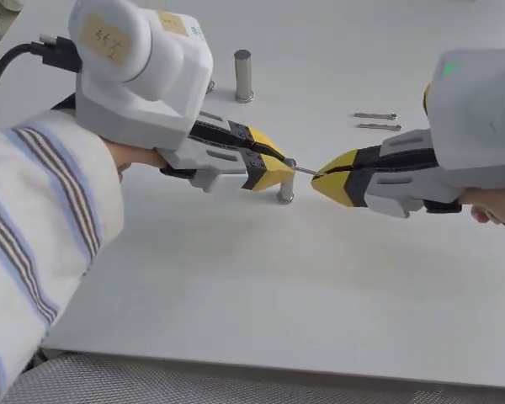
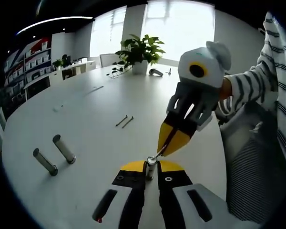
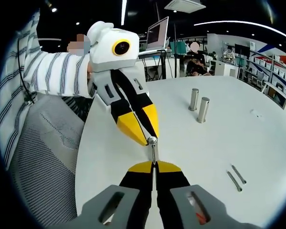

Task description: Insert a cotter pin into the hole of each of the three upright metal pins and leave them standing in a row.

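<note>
The white desk (image 1: 236, 286) carried one upright metal pin (image 1: 243, 76) toward its far side, with a second pin (image 3: 194, 99) just beside it. A third pin (image 1: 285, 192) stood apart, nearer the front edge. Two cotter pins (image 1: 374, 115) lay flat, side by side, to the right. A potted plant (image 2: 139, 57) sat at the far end.

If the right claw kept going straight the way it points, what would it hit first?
The right claw holds a thin pin, whose tip would first meet the metal post gripped by the left claw, seemingly right ahead.
</note>
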Available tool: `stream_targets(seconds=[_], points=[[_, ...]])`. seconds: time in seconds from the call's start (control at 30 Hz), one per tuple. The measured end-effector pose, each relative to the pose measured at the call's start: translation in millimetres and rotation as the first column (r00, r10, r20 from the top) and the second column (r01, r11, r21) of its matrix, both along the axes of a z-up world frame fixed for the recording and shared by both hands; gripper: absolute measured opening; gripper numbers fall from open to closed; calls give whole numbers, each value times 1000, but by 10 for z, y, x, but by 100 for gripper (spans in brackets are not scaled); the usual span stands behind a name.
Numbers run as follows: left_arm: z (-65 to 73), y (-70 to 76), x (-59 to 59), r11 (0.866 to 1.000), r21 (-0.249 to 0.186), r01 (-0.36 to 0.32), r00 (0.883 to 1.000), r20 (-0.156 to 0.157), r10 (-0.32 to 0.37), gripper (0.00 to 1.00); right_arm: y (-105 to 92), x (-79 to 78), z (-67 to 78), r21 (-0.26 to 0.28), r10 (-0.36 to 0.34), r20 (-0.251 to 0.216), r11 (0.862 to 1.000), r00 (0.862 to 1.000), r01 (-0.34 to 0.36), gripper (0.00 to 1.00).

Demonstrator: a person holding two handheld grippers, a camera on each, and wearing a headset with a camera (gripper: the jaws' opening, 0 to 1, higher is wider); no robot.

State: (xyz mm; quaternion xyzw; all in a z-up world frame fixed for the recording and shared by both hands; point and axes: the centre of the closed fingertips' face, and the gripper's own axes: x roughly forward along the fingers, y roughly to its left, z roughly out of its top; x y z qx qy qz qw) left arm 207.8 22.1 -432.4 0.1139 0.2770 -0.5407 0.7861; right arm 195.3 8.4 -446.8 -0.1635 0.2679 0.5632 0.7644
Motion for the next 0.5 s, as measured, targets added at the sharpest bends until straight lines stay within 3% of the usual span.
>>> stream_targets(seconds=[0.23, 0.5], points=[[4, 9, -15, 1000, 2, -3, 1000, -3, 3, 5, 60, 49, 5, -17, 22, 31, 1000, 999, -22, 0], [7, 24, -27, 1000, 9, -6, 1000, 5, 6, 5, 83, 60, -2, -22, 35, 33, 999, 999, -35, 0]])
